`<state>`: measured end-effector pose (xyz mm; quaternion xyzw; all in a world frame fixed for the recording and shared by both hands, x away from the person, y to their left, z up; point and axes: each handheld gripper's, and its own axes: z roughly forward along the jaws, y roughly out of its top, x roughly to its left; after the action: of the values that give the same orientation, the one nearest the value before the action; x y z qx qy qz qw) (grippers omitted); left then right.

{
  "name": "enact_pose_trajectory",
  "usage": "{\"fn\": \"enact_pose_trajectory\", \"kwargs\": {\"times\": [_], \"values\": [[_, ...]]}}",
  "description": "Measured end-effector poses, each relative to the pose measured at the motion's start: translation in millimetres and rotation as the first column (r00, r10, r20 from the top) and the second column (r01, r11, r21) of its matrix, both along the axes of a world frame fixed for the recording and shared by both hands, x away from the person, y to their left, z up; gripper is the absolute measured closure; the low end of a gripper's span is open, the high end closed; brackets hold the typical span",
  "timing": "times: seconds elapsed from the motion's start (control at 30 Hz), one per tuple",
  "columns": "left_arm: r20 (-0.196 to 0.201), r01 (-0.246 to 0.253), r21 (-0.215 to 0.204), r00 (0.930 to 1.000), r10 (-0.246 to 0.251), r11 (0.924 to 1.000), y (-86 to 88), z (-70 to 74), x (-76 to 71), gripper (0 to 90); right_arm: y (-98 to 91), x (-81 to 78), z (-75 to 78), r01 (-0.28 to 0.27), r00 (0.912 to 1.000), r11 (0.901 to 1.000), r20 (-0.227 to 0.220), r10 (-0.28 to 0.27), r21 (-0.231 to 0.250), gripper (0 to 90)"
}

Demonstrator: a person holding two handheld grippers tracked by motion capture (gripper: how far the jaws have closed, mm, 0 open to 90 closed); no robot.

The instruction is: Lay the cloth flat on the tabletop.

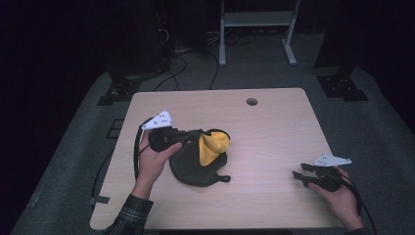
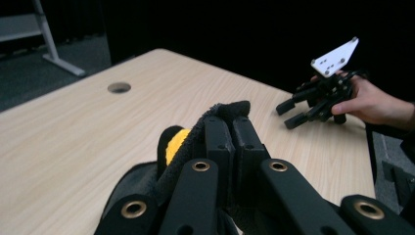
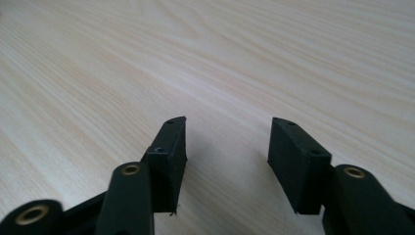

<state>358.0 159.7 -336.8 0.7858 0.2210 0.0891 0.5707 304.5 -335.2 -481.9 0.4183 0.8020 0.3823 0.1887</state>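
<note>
1. Cloth [image 1: 198, 166], black outside with a yellow lining [image 1: 214, 144], lay on the tabletop [image 1: 274, 127] left of centre, nearer the front edge than the far edge.
2. We saw most of the cloth resting flat, while its upper part was lifted and folded so that the yellow side faced up.
3. The left tongs [image 1: 192, 136] were clamped on a black edge of the cloth; in the left gripper view the two pads [image 2: 230, 142] stood pressed together with the fabric [image 2: 222, 110] pinched between them and curling over their tips.
4. The left hand [image 1: 152, 159] held that tool near the left edge of the tabletop, with its grey three-cornered plate [image 1: 160, 119] on top.
5. The right tongs [image 1: 299, 176] sat near the front right corner of the tabletop, well apart from the cloth, held by the right hand [image 1: 342, 196].
6. In the right gripper view we found those tongs [image 3: 227, 147] parted, with bare wood [image 3: 225, 73] between the pads and nothing gripped.
7. A round hole [image 1: 252, 102] lay in the tabletop near its far edge.
</note>
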Motion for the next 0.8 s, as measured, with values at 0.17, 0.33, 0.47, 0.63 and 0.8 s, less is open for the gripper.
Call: {"fn": "enact_pose_trajectory", "kwargs": {"times": [0.17,0.33,0.47,0.63,0.8], "values": [[0.004,0.005,-0.009,1.0000,-0.005,0.9999,-1.3,1.6,1.2,87.8,13.0,3.5,14.0,-0.041,0.9981,0.9979,0.048,0.039,0.049,50.5],[-0.001,0.012,-0.016,0.9999,-0.012,0.9998,-1.3,1.9,-0.4,87.8,42.0,14.1,25.4,-0.137,0.9886,0.9866,0.075,0.130,0.088,51.6],[0.001,0.017,-0.024,0.9999,-0.017,0.9996,0.2,2.2,-0.8,87.8,75.9,24.4,31.1,-0.235,0.9699,0.9675,0.087,0.227,0.093,52.2],[-0.006,0.025,-0.037,0.9997,-0.025,0.9990,2.5,2.7,-1.6,87.8,113.1,36.7,35.6,-0.315,0.9465,0.9440,0.104,0.305,0.097,52.6],[0.001,0.043,-0.047,0.9991,-0.043,0.9980,3.2,4.9,-3.2,87.8,137.5,57.4,46.6,-0.366,0.9283,0.9214,0.123,0.351,0.132,50.6]]}}
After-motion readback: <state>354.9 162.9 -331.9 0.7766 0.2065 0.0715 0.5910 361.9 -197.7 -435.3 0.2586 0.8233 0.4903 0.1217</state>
